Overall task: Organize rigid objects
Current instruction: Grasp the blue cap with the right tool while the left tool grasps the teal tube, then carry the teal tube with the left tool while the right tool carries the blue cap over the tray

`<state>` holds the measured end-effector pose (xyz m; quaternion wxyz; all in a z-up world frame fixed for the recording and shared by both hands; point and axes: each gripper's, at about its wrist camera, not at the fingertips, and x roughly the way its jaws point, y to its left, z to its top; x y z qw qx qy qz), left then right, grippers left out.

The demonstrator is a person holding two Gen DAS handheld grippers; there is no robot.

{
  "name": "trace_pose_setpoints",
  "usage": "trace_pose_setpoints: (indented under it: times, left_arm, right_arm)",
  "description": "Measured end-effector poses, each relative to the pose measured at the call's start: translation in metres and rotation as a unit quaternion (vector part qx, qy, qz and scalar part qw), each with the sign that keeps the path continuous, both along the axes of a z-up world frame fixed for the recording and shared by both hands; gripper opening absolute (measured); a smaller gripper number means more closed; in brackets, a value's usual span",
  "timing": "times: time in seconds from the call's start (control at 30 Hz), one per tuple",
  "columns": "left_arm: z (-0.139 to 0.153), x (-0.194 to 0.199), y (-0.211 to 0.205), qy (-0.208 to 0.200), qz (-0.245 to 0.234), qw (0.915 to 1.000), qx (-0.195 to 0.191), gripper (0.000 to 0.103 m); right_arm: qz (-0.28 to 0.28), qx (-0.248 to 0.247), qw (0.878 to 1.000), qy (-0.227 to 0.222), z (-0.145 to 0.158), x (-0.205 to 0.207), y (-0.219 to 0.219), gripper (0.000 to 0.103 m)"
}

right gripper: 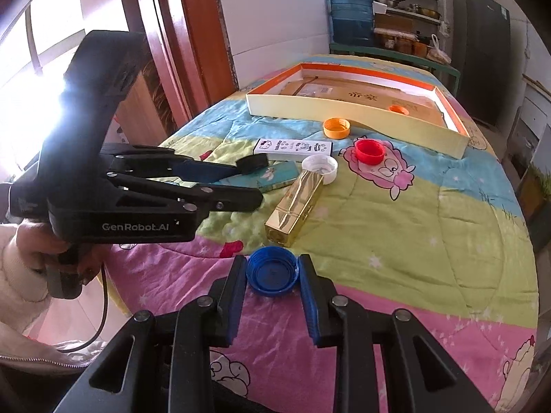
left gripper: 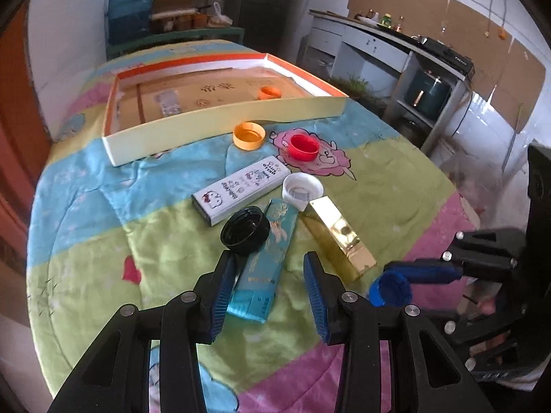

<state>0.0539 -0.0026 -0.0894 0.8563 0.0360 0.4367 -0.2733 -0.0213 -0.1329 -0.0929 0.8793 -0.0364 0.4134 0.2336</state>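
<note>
The blue cap [left gripper: 390,289] sits at the lower right of the left wrist view, pinched between the jaws of the right gripper [left gripper: 396,284] just above the quilt [left gripper: 103,241]. The left gripper [left gripper: 270,268] hangs with its jaws spread over the near end of the teal box [left gripper: 268,261], not touching it as far as can be seen. A black cap [left gripper: 245,230] lies on that box's far left edge. The gold box [left gripper: 339,237] lies just to the right, with the white cap [left gripper: 303,187] at its far end. Beyond are the white cartoon box [left gripper: 241,189], the red cap [left gripper: 303,148], the orange cap [left gripper: 249,135] beside the tray [left gripper: 224,127], and a second orange cap [left gripper: 269,92] inside the tray.

In the right wrist view the blue cap [right gripper: 272,270] is open side up between the right gripper's [right gripper: 272,275] blue pads [right gripper: 310,306], which press its rim on both sides. The gold box [right gripper: 296,206] lies just beyond it. The left gripper [right gripper: 241,179] reaches in from the left, jaws apart, above the teal box [right gripper: 279,177].
</note>
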Motion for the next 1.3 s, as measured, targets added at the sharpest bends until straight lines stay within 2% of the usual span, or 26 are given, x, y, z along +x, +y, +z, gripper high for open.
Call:
trace_pose_setpoints:
  times: [0.1, 0.23, 0.33, 0.4, 0.43, 0.77, 1.03, 1.3]
  left_arm:
    - [0.000, 0.005, -0.008, 0.004, 0.001, 0.9999, 0.015, 0.042]
    - [-0.001, -0.004, -0.029, -0.032, -0.002, 0.9963, 0.080, 0.042]
    - [-0.001, -0.007, -0.025, -0.032, 0.016, 0.9974, 0.062, 0.037]
    - [0.000, -0.009, -0.020, -0.027, 0.027, 0.9980, 0.051, 0.023]
    - [0.000, -0.009, -0.018, -0.024, 0.032, 0.9983, 0.043, 0.023]
    - [0.004, -0.027, -0.010, -0.014, 0.052, 0.9985, -0.012, 0.022]
    - [0.034, -0.040, -0.007, -0.047, 0.053, 0.9966, -0.041, 0.022]
    - [0.062, -0.031, 0.000, -0.076, 0.074, 0.9929, -0.054, 0.022]
  right_arm:
    - [-0.002, 0.007, 1.000, 0.004, -0.001, 0.001, 0.000, 0.030]
    - [-0.002, 0.009, 1.000, 0.003, -0.001, 0.001, 0.000, 0.030]
    - [-0.006, 0.012, 1.000, 0.004, 0.000, 0.001, -0.001, 0.030]
    - [-0.008, 0.016, 1.000, 0.005, 0.000, 0.001, -0.003, 0.030]
    - [-0.009, 0.018, 1.000, 0.005, 0.000, 0.001, -0.004, 0.030]
    - [-0.018, 0.033, 0.999, -0.002, 0.006, -0.001, -0.013, 0.030]
    - [-0.026, 0.047, 0.998, -0.016, 0.021, 0.003, -0.022, 0.030]
    - [-0.034, 0.050, 0.997, -0.040, 0.040, 0.016, -0.030, 0.030]
